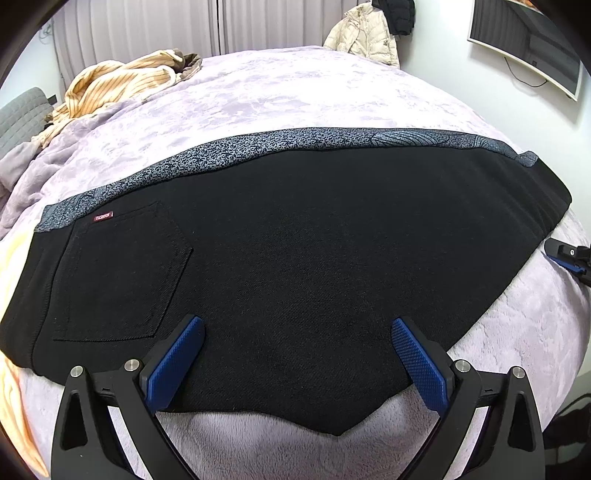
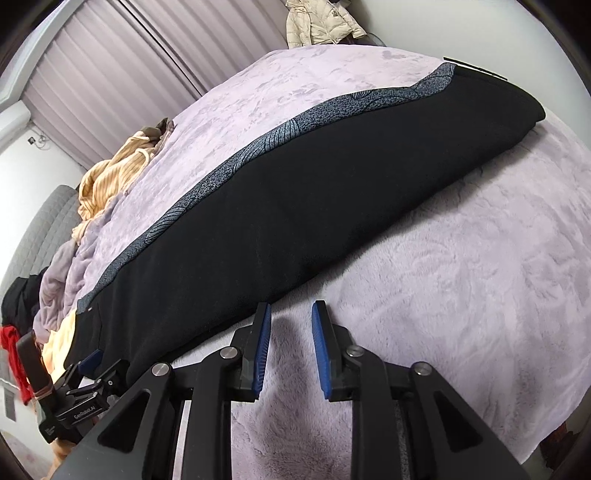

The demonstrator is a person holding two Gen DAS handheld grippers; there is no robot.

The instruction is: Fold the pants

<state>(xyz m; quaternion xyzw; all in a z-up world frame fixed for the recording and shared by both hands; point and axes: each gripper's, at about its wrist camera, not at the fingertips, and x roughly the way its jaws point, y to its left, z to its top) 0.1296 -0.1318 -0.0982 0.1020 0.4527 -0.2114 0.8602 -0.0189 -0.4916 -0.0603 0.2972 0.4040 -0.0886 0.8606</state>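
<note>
Black pants (image 1: 295, 258) with a speckled grey side stripe (image 1: 258, 147) lie flat on the lilac bed, legs stacked, back pocket (image 1: 118, 273) at the left. My left gripper (image 1: 297, 332) is wide open over the pants' near edge by the crotch point, holding nothing. In the right wrist view the pants (image 2: 295, 192) run diagonally from lower left to upper right. My right gripper (image 2: 290, 314) is partly open and empty, just off the pants' near edge over the blanket. It also shows at the right edge of the left wrist view (image 1: 569, 258).
A lilac plush blanket (image 1: 277, 92) covers the bed. A yellow striped garment (image 1: 118, 81) lies bunched at the far left. A cream jacket (image 1: 365, 33) hangs at the back. A wall screen (image 1: 528, 40) is at the upper right. Red and black clothes (image 2: 14, 332) lie at the left.
</note>
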